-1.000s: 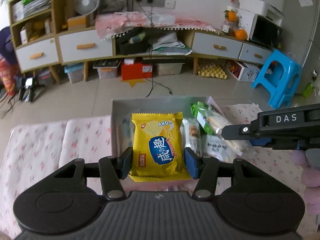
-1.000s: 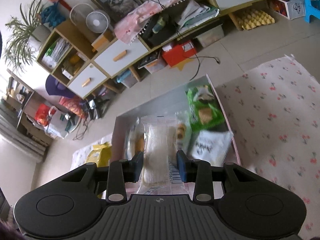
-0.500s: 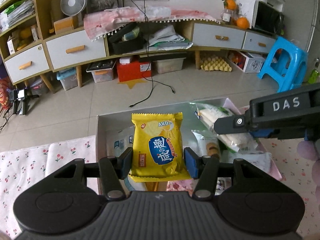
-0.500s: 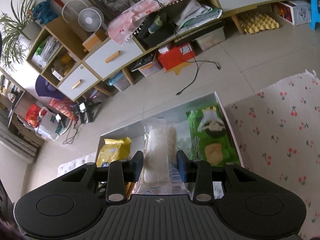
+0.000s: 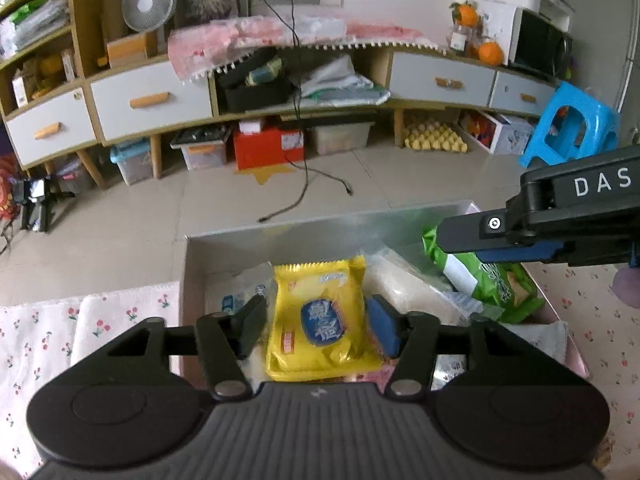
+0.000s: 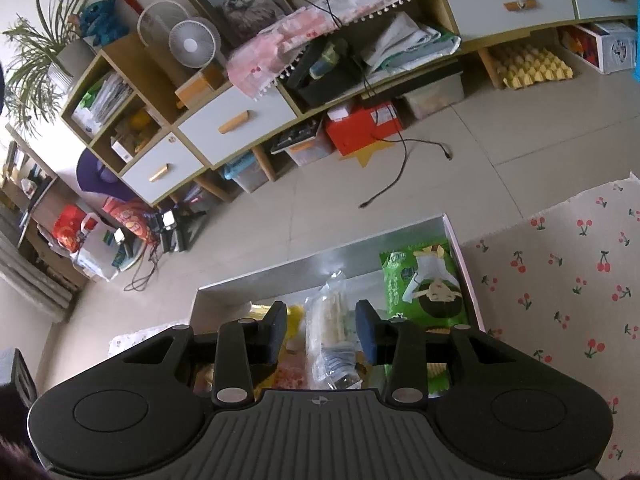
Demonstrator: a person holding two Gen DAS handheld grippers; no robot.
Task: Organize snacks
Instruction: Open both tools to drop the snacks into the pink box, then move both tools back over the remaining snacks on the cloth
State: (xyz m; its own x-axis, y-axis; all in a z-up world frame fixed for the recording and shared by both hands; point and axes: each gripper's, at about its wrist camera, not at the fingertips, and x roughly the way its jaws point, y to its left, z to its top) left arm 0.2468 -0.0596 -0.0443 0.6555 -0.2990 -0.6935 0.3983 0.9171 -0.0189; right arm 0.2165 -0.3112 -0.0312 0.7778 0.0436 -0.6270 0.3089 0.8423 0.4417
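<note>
Both grippers are hanging over the grey box (image 5: pixel 280 236), which I'm using as the reference. Left gripper (image 5: pixel 316 322) is spread open, pads (image 5: pixel 382 330) standing off either side of the yellow packet (image 5: pixel 320 324); the packet is lying inside the box near its front-left, apparently resting on other wrappers, not being pinched. Right gripper (image 6: pixel 322 330) is open too, fingers clear of the clear-wrapped cracker pack (image 6: pixel 332 332), which is lying in the middle of the box, just beside the yellow one. Green snack bag (image 6: pixel 424 284) is lying against the box's right wall. Box itself is sitting at the far edge of the cherry-print cloth (image 6: pixel 560 272), floor and cabinets beyond it. Looks like the drop-off step: both packs placed, jaws released. Next move, I'd guess: lifting both grippers straight up and back without snagging the wrappers, then going for whatever snacks are left outside the box; none are showing in these views.
</note>
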